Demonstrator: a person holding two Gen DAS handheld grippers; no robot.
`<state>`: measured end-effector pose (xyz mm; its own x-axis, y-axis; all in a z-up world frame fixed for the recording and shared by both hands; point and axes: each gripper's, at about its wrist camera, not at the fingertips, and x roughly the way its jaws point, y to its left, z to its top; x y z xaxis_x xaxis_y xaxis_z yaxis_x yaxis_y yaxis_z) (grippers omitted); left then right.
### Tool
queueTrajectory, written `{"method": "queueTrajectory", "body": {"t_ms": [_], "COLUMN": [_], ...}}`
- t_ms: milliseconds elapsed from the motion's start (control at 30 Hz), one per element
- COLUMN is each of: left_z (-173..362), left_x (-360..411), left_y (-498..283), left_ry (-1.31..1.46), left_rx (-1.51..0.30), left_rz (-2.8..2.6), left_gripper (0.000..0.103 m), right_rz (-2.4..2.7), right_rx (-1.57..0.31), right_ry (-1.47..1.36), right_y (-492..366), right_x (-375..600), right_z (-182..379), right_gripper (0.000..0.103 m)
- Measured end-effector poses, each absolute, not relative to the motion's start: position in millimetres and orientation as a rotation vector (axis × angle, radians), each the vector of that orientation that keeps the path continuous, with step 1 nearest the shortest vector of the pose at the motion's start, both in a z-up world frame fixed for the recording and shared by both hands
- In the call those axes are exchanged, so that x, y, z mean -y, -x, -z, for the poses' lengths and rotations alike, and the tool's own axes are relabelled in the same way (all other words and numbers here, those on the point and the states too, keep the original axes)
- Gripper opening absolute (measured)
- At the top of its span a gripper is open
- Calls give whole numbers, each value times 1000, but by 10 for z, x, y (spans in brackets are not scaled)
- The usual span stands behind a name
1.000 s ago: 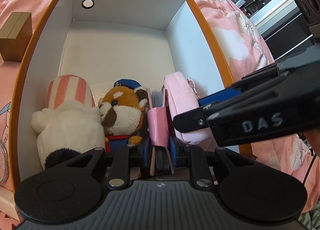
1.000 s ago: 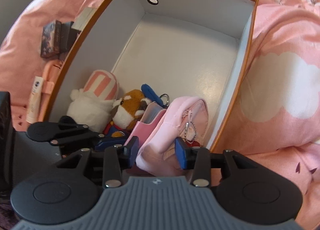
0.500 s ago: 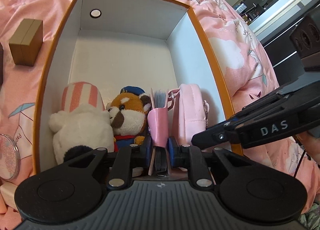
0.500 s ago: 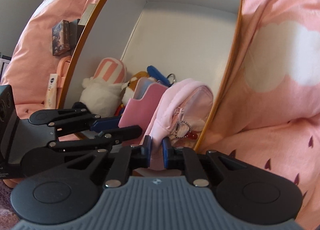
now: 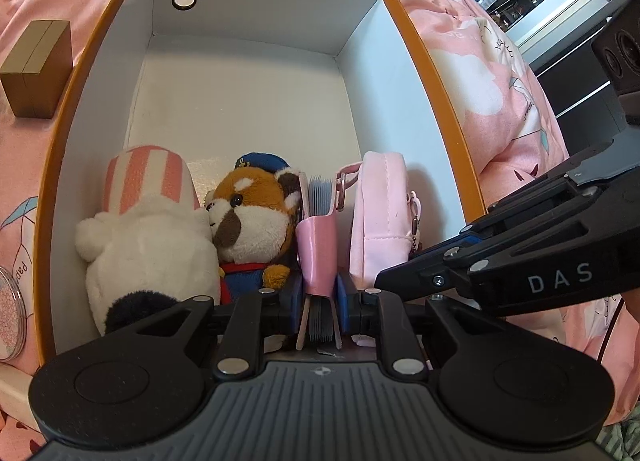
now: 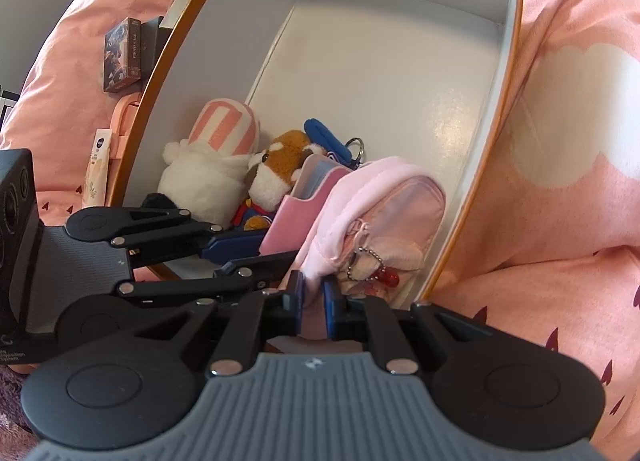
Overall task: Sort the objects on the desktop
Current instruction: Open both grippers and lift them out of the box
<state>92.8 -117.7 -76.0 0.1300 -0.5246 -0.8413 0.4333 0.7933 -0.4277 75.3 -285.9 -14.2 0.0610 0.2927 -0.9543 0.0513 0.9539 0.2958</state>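
Note:
An orange-rimmed white box (image 5: 248, 101) (image 6: 384, 61) holds a white plush with a striped hat (image 5: 148, 229) (image 6: 212, 173), a red panda plush (image 5: 252, 221) (image 6: 280, 169), a pink card holder (image 5: 318, 245) (image 6: 304, 205) and a pink pouch (image 5: 380, 213) (image 6: 384, 205). My left gripper (image 5: 319, 299) is shut on the card holder, held upright at the box's near end. My right gripper (image 6: 312, 301) is shut on the pouch's near edge, right of the card holder; it also shows in the left wrist view (image 5: 520, 257).
Pink bedding (image 5: 480, 73) surrounds the box. A brown box (image 5: 36, 69) and a round clear case (image 5: 12, 313) lie left of it. A dark card box (image 6: 122, 53), a pink item (image 6: 124, 121) and a tube (image 6: 98, 165) lie along the box's left outside wall.
My right gripper closed from open onto the pouch and pulled back a little. My left gripper stayed shut on the card holder, now more upright. The pouch stands straighter.

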Motion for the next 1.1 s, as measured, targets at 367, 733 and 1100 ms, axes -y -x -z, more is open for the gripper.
{"method": "queueTrajectory", "body": {"t_ms": [367, 733, 1100], "left_z": [625, 244, 9], "left_x": [1131, 863, 342], "left_y": [-906, -887, -993], "left_ry": [79, 77, 127], "left_rx": [-1251, -1140, -1054], "left_rz": [698, 654, 521], "left_gripper": [26, 33, 33], "right_rz": [-184, -218, -236], "right_rx": [-1424, -1313, -1173], "right_ry": [-189, -137, -9], "right_y": [-694, -701, -663], "right_x": [2891, 2883, 2572], "right_z": [-32, -298, -420], "right_gripper": [36, 42, 44]}}
